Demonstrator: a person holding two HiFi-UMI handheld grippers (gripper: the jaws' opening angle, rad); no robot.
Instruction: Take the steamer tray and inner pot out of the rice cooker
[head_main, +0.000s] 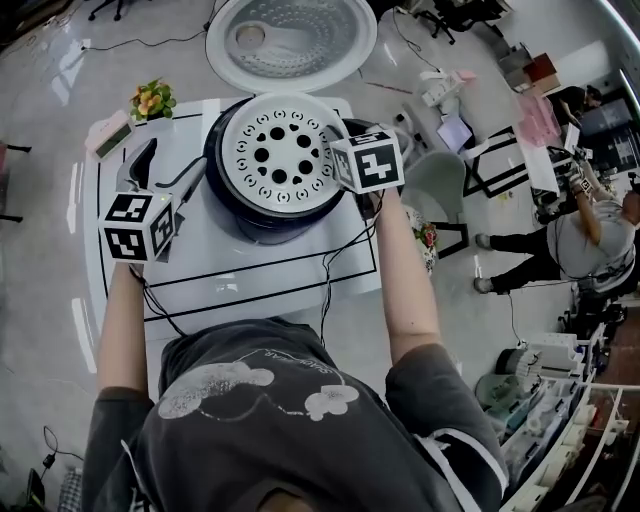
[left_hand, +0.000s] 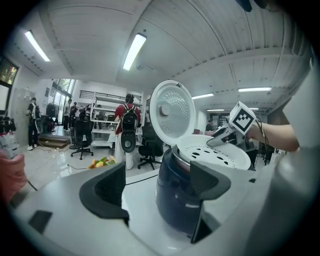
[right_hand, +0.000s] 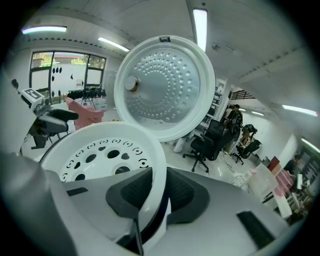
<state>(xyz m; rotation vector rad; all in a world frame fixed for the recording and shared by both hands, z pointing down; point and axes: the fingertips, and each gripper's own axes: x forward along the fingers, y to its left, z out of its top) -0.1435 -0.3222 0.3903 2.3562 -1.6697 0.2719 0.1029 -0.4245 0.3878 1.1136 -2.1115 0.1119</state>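
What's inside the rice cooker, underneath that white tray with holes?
The steamer tray covers the rice cooker's mouth, its rim pinched by the right gripper. Its holes show only darkness; whatever lies below is covered.

The left forearm (head_main: 125, 320) and right forearm (head_main: 408, 270) reach up the frame from the lower middle. At left centre, the left gripper (head_main: 165, 172) holds its jaws wide apart, nothing between them. At upper middle, the right gripper (head_main: 338, 135) tilts downward, jaws clamped on the tray (head_main: 245, 150) rim.

table (head_main: 250, 265): white | flowers (head_main: 152, 99): its far left corner | office chair (right_hand: 202, 147): floor beyond | person (head_main: 590, 235): right side
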